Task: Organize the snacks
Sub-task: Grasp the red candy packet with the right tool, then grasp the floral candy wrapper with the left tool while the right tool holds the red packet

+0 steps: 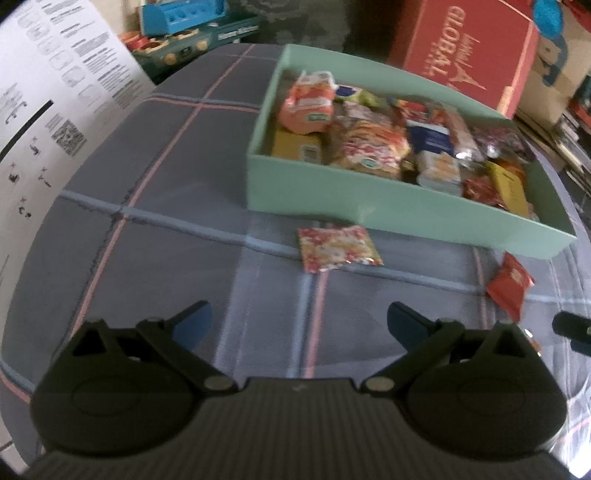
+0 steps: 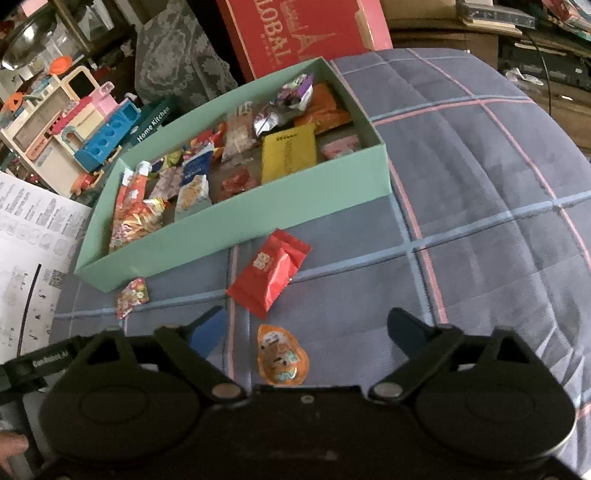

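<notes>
Nearest the right gripper, the fingers stand wide with nothing pressed between them. An orange jelly cup lies flat on the plaid bed cover in the gap below them, so this looks like the next snack to be picked. The spread suits the cup's broad, rounded shape.

The left gripper is also spread wide and empty, pointing down at bare cloth. It seems lined up for the floral packet, which lies ahead of it, just in front of the box wall and apart from it.

Between the two loose pieces lies a red packet, puffed and tilted, near the box but not touching it. In the left view the same packet shows at the right edge, with the dark tip of the other gripper close by.

Further on sits the mint-green box, open-topped and already crowded with wrapped snacks: a yellow pouch, orange bags and foil pieces, laid loosely rather than in rows. By my reading most of the sorting is done and three snacks remain outside.

Beyond the box stand a red carton and a toy kitchen set; a printed sheet hangs over the left edge of the bed.
</notes>
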Available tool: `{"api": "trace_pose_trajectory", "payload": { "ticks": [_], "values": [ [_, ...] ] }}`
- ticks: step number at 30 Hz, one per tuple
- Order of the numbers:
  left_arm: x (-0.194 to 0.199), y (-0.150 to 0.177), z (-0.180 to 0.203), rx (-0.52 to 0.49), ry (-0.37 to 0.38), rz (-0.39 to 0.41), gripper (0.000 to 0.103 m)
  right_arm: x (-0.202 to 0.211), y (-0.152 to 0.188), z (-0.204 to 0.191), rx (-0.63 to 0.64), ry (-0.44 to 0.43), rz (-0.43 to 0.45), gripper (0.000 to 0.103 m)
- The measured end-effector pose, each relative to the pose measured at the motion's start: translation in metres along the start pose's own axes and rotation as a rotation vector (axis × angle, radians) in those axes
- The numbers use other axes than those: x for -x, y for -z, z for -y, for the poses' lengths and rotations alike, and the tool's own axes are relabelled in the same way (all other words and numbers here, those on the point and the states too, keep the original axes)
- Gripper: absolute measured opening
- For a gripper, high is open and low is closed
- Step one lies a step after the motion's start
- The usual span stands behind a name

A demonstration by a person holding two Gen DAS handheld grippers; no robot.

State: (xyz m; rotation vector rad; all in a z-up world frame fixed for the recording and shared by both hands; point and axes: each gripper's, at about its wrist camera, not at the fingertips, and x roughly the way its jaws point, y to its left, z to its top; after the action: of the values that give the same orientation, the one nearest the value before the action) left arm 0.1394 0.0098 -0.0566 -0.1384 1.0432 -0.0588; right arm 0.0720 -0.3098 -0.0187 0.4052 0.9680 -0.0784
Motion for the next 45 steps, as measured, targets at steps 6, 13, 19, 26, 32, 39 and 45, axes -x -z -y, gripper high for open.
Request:
{"api": "trace_pose_trajectory", "payload": {
  "ticks": [6, 13, 19, 26, 32, 39, 45],
  "values": [
    [-0.01, -0.016, 0.003, 0.001, -0.006, 0.029, 0.103, -0.011, -0.006, -0.013, 0.032, 0.009, 0.02, 0.072],
    [-0.022, -0.033, 0.025, -0.075, 0.02, 0.07, 0.098, -0.031, -0.018, -0.021, 0.023, 0.015, 0.013, 0.06],
    [-0.035, -0.031, 0.033, -0.101, 0.09, 0.03, 0.06, -0.048, -0.025, -0.03, 0.018, 0.028, 0.012, 0.051],
    [-0.026, -0.01, 0.043, -0.227, 0.157, 0.011, 0.057, -0.063, -0.025, -0.051, 0.114, 0.009, 0.003, 0.041],
    [-0.018, -0.003, 0.039, -0.249, 0.18, -0.003, 0.056, -0.06, -0.011, -0.071, 0.256, 0.003, 0.003, 0.035],
    [-0.023, -0.016, 0.034, -0.21, 0.137, 0.018, 0.065, -0.055, -0.003, -0.067, 0.278, 0.006, 0.01, 0.035],
    [-0.026, -0.02, 0.042, -0.235, 0.127, 0.026, 0.071, -0.055, 0.001, -0.069, 0.298, 0.018, 0.019, 0.035]
  ]
}}
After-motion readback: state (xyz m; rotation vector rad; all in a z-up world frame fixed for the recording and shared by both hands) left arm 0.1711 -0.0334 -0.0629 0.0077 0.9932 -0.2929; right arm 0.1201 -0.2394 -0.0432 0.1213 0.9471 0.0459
